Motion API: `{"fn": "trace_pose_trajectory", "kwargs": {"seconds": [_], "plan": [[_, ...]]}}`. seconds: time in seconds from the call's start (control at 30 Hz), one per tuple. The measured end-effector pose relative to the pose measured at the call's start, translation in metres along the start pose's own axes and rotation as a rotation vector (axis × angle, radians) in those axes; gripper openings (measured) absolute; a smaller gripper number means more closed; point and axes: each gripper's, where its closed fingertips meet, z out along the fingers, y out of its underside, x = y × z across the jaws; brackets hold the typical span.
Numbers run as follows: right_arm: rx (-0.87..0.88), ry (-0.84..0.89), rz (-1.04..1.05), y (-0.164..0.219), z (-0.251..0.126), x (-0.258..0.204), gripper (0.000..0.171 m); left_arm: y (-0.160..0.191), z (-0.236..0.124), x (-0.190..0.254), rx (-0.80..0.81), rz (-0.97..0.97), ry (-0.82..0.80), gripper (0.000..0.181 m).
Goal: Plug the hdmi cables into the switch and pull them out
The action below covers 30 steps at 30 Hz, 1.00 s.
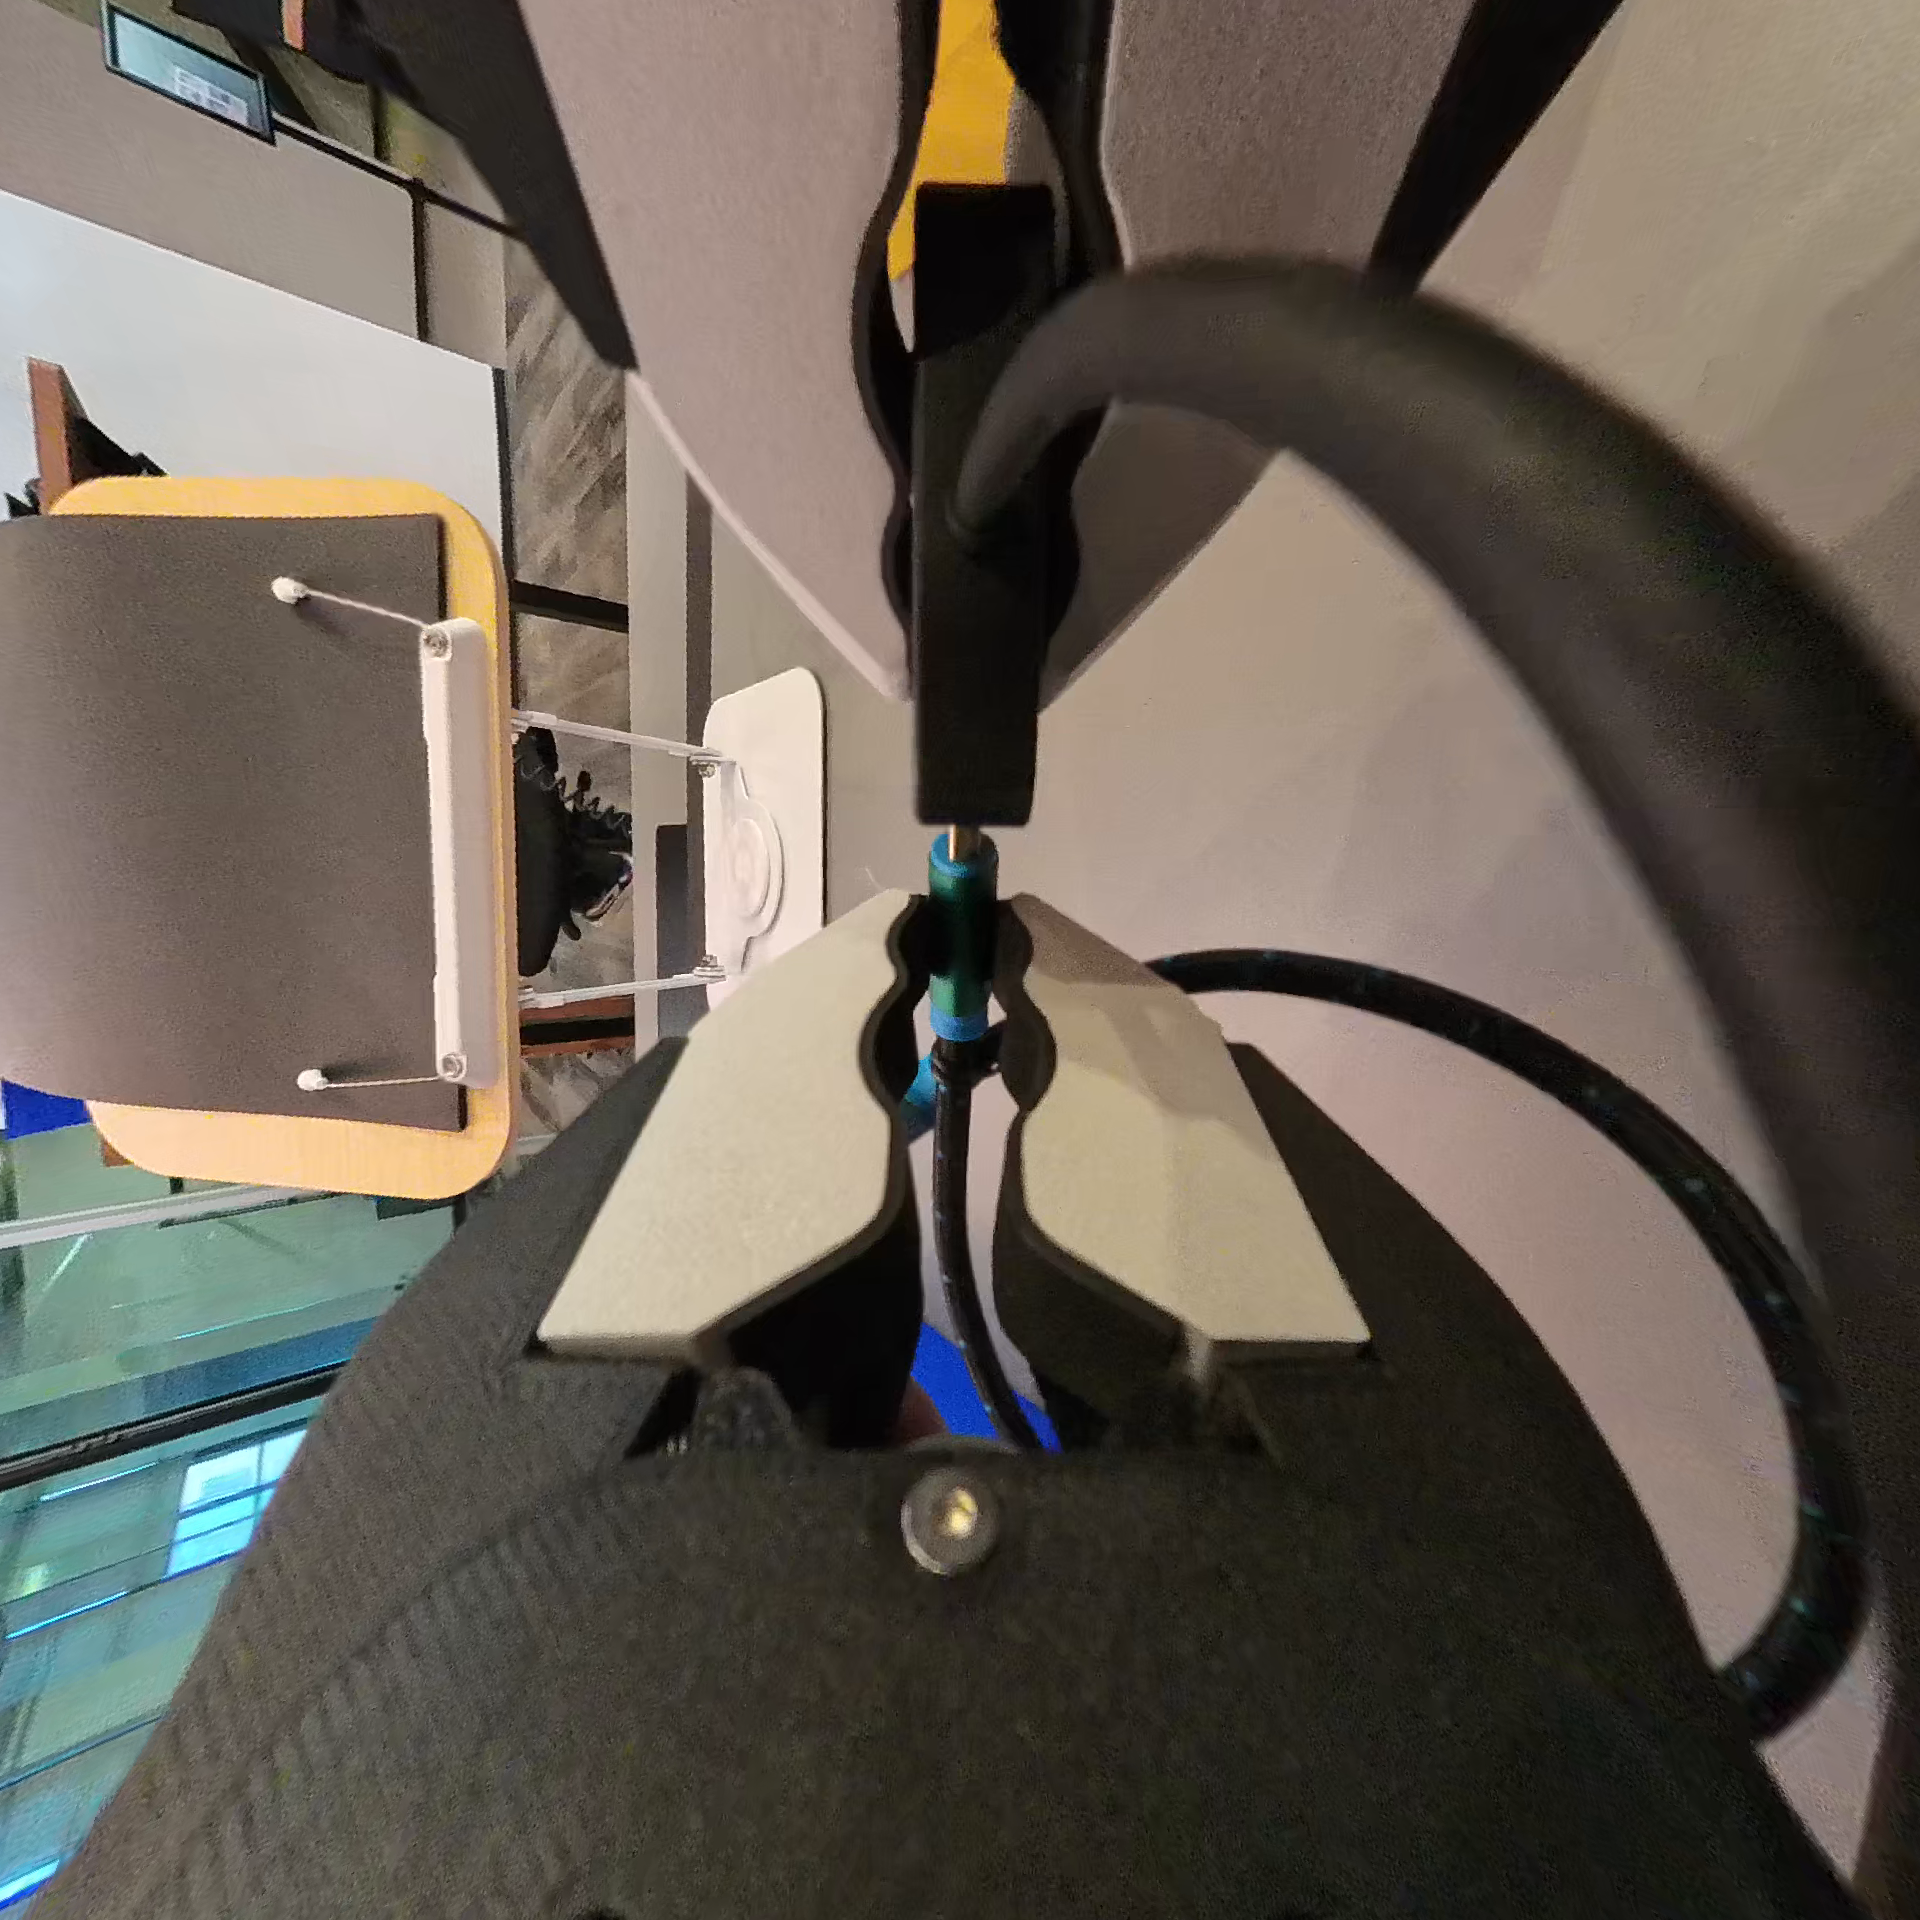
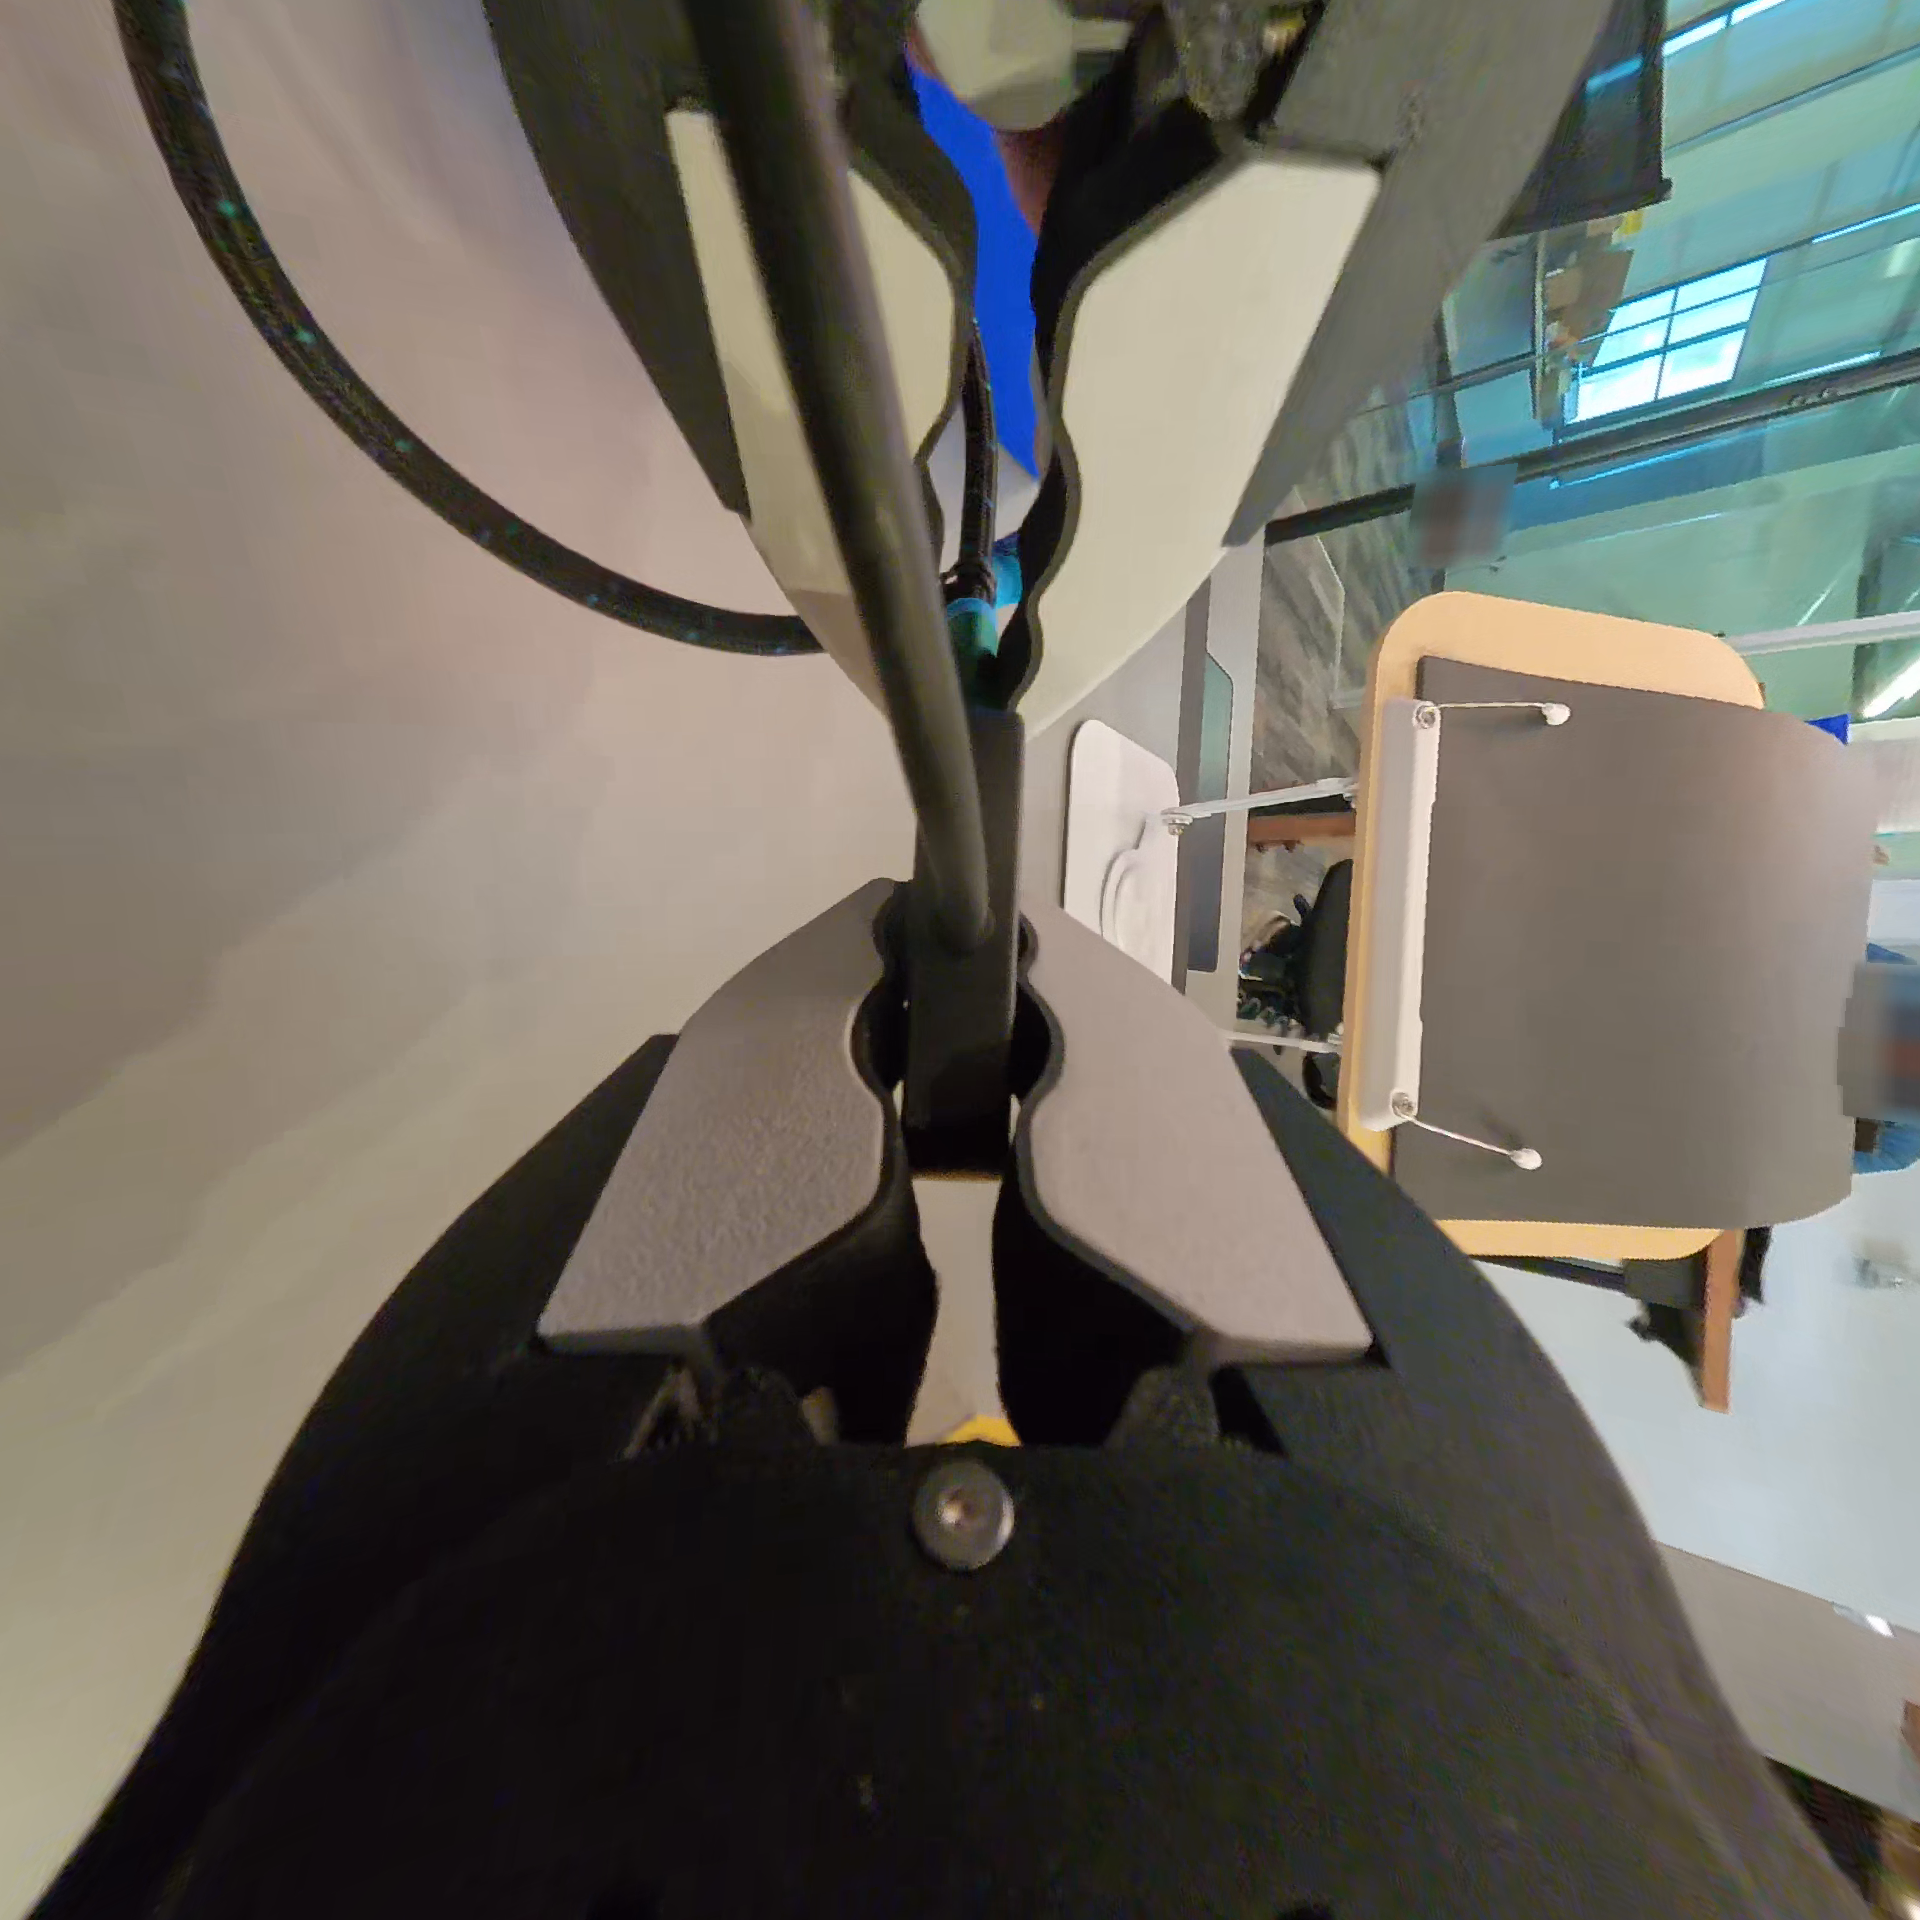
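My left gripper (image 1: 958,940) is shut on a teal HDMI plug (image 1: 961,904) whose braided black cable (image 1: 1662,1195) loops away to the right. The plug's metal tip meets the near end of the black switch (image 1: 977,665), with a short bit of metal showing. My right gripper (image 2: 961,966) is shut on the switch (image 2: 961,1049) and faces the left gripper. A thick black cable (image 2: 862,468) leaves the switch's side and arcs overhead (image 1: 1455,416). In the right wrist view the left gripper (image 2: 997,665) and the teal plug (image 2: 971,623) show just beyond the switch.
A pale table surface (image 1: 1403,831) lies under both grippers. Beyond its edge stand a wooden chair with a dark pad (image 1: 229,810), a white panel (image 1: 769,790) and glass walls (image 2: 1714,436). Less than 4 cm separates the two grippers' tips.
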Motion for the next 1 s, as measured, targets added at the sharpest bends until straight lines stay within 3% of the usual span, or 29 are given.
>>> {"fn": "trace_pose_trajectory", "kwargs": {"seconds": [0.37,1.0], "plan": [[0.028,-0.001,0.123,0.007,0.007,0.005,0.012,-0.013,-0.009,-0.005,0.036,-0.045,0.024,0.01],[0.131,0.004,0.082,-0.012,-0.006,0.007,0.013,-0.007,-0.006,-0.004,0.044,-0.059,0.034,0.011]]}}
